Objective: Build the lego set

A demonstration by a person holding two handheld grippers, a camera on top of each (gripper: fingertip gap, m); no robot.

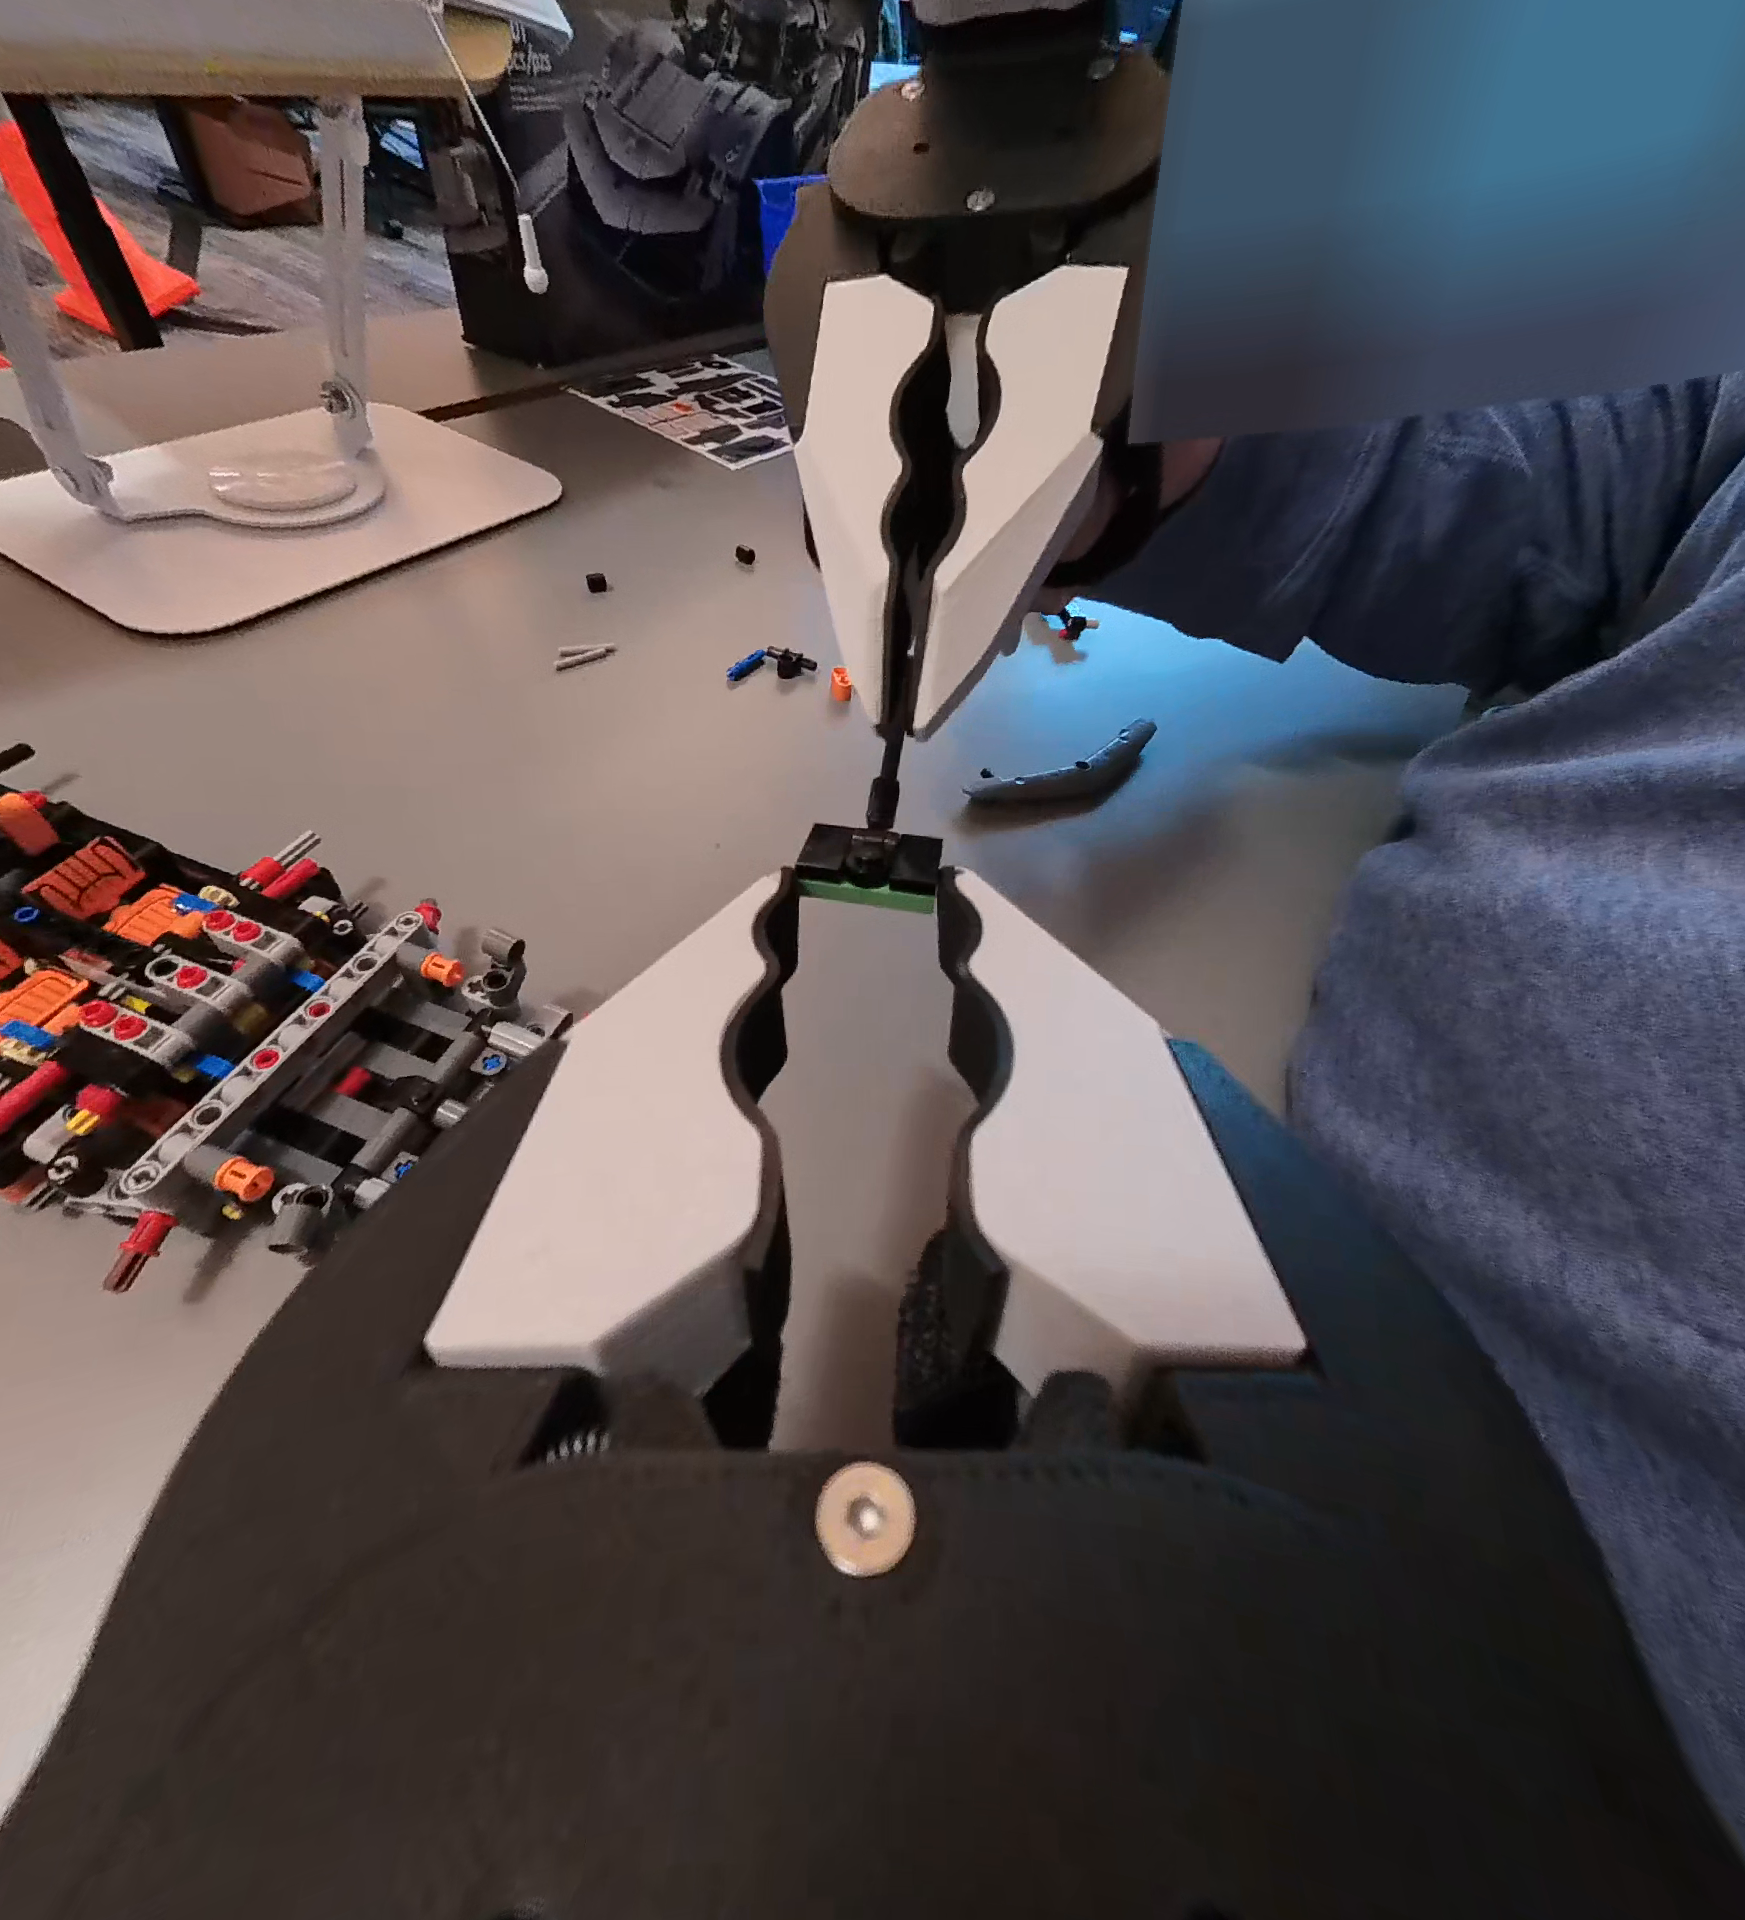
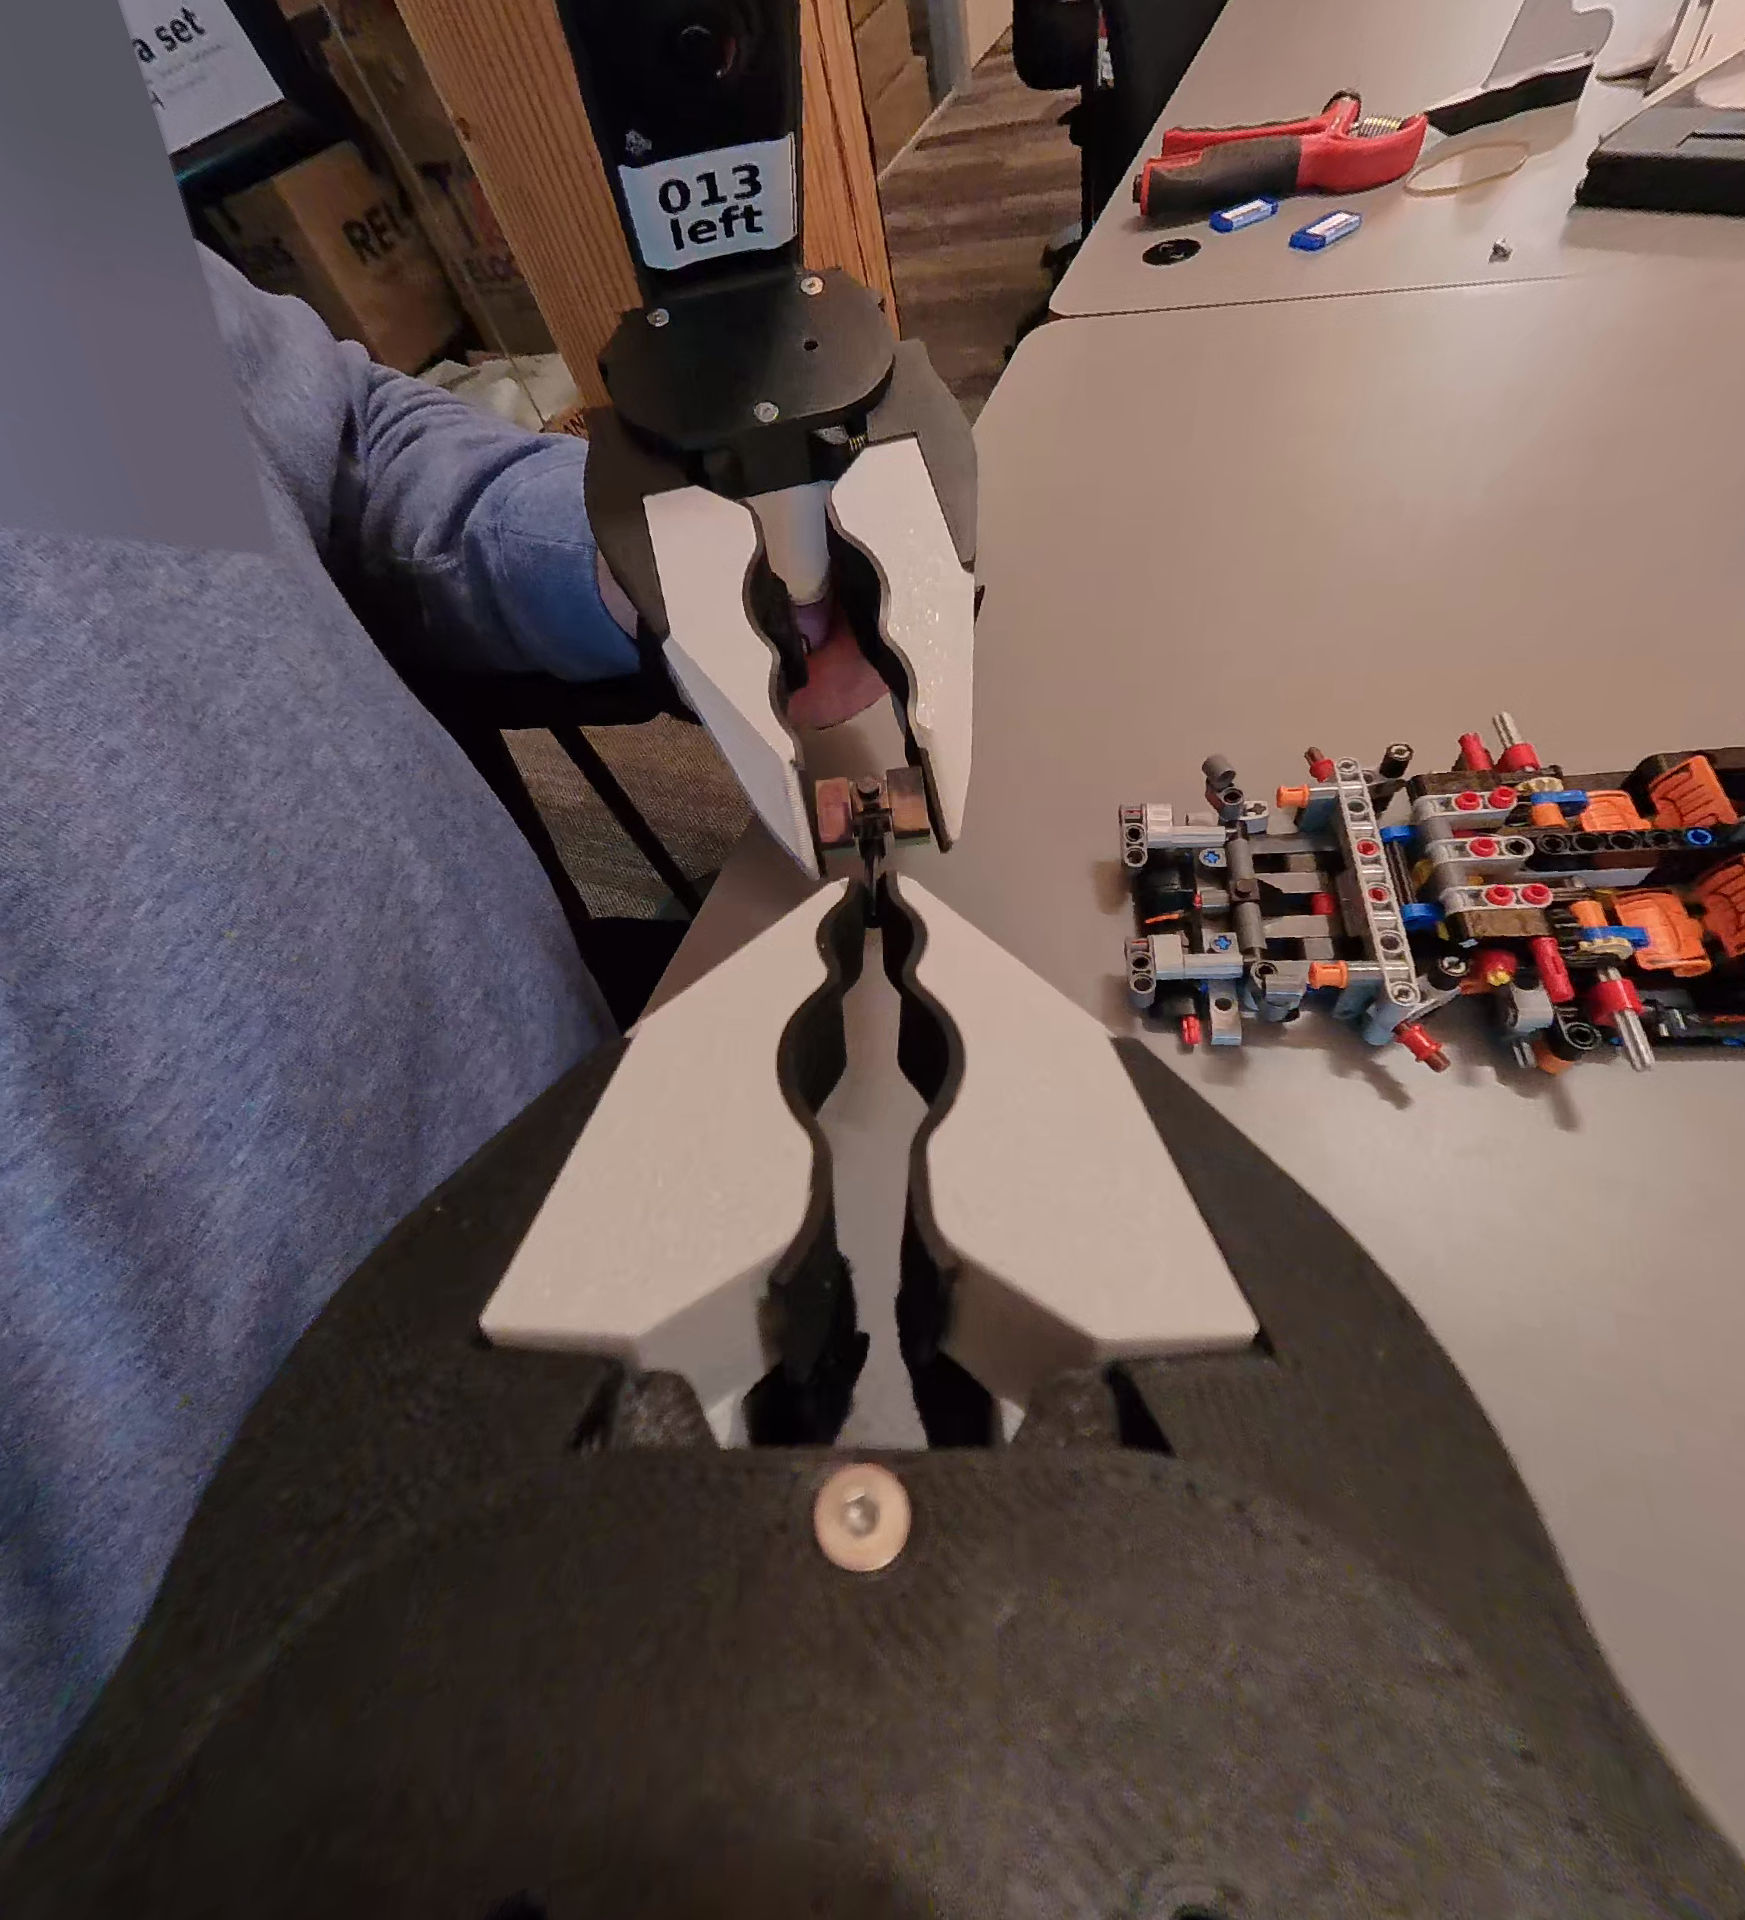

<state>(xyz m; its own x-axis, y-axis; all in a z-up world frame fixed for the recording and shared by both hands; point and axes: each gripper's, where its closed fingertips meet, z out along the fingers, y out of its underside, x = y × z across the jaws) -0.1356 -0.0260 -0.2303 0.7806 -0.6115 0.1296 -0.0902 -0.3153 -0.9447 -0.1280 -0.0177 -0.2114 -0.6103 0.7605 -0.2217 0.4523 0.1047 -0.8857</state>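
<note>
My left gripper (image 1: 868, 883) is shut on a small black plate with a green layer under it (image 1: 868, 878), held above the grey table. My right gripper (image 2: 870, 883) is shut on a thin black rod (image 1: 887, 774), whose end sits at the clip in the middle of the plate. The two grippers face each other tip to tip. In the right wrist view the left gripper (image 2: 873, 831) holds the plate (image 2: 870, 810) just past my right fingertips. The partly built orange, black and grey lego chassis (image 1: 172, 1018) lies on the table to the left, and it also shows in the right wrist view (image 2: 1491, 914).
Loose small parts lie on the table: a curved grey piece (image 1: 1065, 769), a blue and black pin (image 1: 774, 662), an orange bush (image 1: 841, 683), grey pins (image 1: 585, 655). A white stand (image 1: 255, 509) and a sticker sheet (image 1: 712, 410) sit farther back. A person's blue sleeve (image 1: 1574, 935) fills the right side. Red pliers (image 2: 1283, 151) lie far off. The grippers are tip to tip, or close to it.
</note>
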